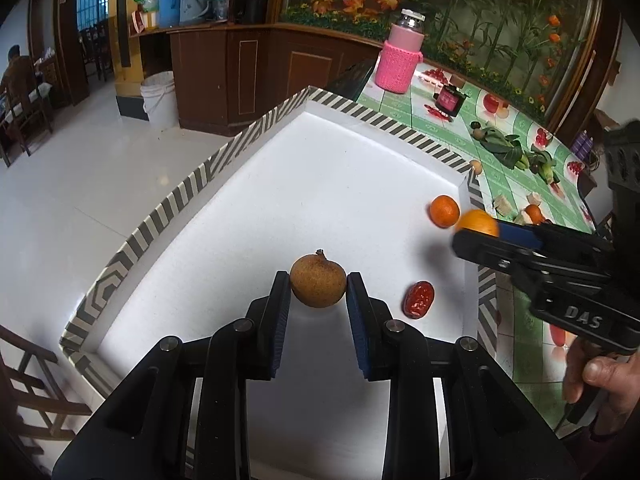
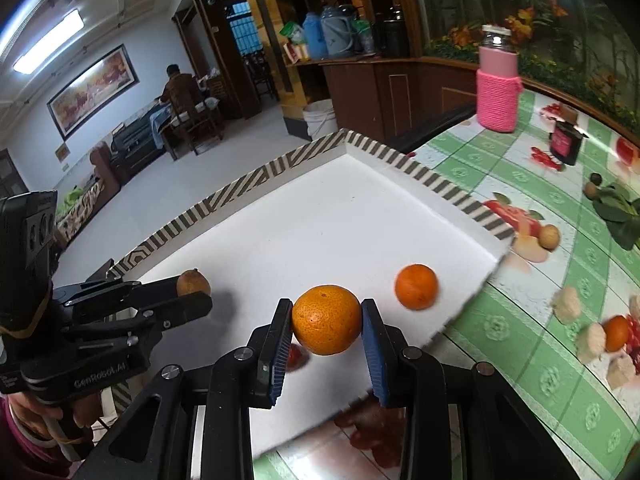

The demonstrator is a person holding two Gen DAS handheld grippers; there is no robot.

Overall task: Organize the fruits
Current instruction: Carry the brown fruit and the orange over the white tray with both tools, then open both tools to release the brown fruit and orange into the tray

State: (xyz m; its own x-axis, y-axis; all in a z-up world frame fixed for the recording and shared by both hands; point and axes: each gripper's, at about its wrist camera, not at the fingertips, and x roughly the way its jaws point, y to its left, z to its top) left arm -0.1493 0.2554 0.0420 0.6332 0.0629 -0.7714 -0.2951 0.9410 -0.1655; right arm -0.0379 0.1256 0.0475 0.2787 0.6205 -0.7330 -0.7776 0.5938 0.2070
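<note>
Two oranges (image 2: 326, 319) (image 2: 416, 286), one longan (image 1: 318, 281), one red date (image 1: 418, 299), tray (image 1: 256, 132)

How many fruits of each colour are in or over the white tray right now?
Orange: 2, one held in the right gripper, the held orange, and one loose orange on the tray.
Brown: 1, the brown fruit between the fingers of the left gripper.
Red: 1, the red fruit.
Total: 4

Bright indoor light; ceiling lamp (image 2: 50, 42) glows upper left. Glare on white tray (image 1: 320, 184), soft shadows under fruit. Fisheye bending, dark vignetted corners, slight motion blur right.
</note>
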